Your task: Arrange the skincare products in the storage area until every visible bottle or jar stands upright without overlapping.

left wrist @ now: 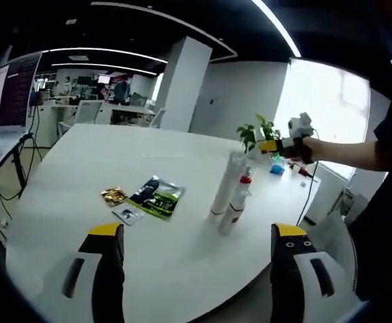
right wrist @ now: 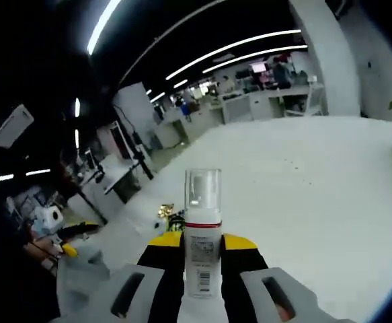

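the right gripper holds a white pump bottle upright between its jaws, above the white table; the left gripper is wide open over the table with nothing in it; a tall tube and a red-necked bottle stand upright, maybe touching, near some flat packets.

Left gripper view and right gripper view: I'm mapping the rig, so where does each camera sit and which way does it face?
Left gripper view: rides the left claw, looking across the white table at two bottles and sachets; its open jaws and the person's arm show.
Right gripper view: rides the right claw, looking across the table towards the office; its jaws clamp a pump bottle.
Shared: the table and the sachets.
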Tool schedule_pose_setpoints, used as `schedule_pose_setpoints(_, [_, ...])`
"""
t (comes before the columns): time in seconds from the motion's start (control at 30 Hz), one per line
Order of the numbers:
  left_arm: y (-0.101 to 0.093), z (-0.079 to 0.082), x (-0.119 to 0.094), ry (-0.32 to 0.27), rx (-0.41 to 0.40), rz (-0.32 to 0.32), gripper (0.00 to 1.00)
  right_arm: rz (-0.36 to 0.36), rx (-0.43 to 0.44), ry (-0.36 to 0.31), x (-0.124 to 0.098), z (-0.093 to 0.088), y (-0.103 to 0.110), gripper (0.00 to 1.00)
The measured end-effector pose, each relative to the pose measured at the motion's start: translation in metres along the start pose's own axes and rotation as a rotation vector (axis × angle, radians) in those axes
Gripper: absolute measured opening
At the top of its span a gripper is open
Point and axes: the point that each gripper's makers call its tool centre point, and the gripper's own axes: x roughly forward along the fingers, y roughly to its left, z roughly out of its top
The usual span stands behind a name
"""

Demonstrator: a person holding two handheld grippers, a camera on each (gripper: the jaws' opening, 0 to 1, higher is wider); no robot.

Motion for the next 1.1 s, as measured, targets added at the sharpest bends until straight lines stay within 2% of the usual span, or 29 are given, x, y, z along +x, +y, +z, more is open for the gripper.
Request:
schedule_pose_setpoints(0.03, [-0.002, 0.001, 0.0, 0.0, 0.004, -0.003, 0.83, 0.05, -0.022, -0.026, -0.003, 0.006, 0.012, 0.11])
schedule_pose_setpoints(0.23, [-0.015, 0.006, -0.005, -0.009, -0.024, -0.049, 0.83, 0.235, -0.067, -0.097, -0.01, 0.028, 0.067, 0.11])
schedule_pose_setpoints(0.3, [-0.021, 0.009, -0.008, -0.01, -0.033, -0.069, 0.82, 0.316, -0.076, -0.113, -0.011, 0.034, 0.087, 0.12])
schedule_pose_setpoints(0.33, [-0.023, 0.011, -0.009, -0.01, -0.036, -0.076, 0.81, 0.391, -0.085, -0.117, -0.015, 0.034, 0.105, 0.12])
schedule_pose_setpoints(0.4, [-0.032, 0.019, -0.011, -0.022, -0.039, -0.104, 0.81, 0.461, -0.098, -0.155, -0.019, 0.041, 0.13, 0.12])
schedule_pose_setpoints(0.47, [-0.041, 0.028, -0.014, -0.035, -0.037, -0.131, 0.81, 0.541, -0.114, -0.164, -0.024, 0.043, 0.155, 0.12])
schedule_pose_setpoints(0.57, [-0.056, 0.044, -0.016, -0.054, -0.014, -0.177, 0.81, 0.617, -0.151, -0.164, -0.027, 0.043, 0.186, 0.12])
schedule_pose_setpoints(0.73, [-0.081, 0.058, -0.016, -0.056, 0.021, -0.269, 0.8, 0.7, -0.202, -0.175, -0.029, 0.042, 0.219, 0.12])
schedule_pose_setpoints(0.77, [-0.085, 0.06, -0.016, -0.055, 0.024, -0.289, 0.8, 0.73, -0.208, -0.17, -0.029, 0.039, 0.227, 0.12])
schedule_pose_setpoints(0.87, [-0.099, 0.065, -0.016, -0.049, 0.027, -0.347, 0.8, 0.762, -0.242, -0.149, -0.026, 0.031, 0.241, 0.12])
schedule_pose_setpoints(1.1, [-0.112, 0.071, -0.01, -0.037, 0.052, -0.399, 0.77, 0.819, -0.238, -0.169, -0.023, 0.027, 0.259, 0.12])
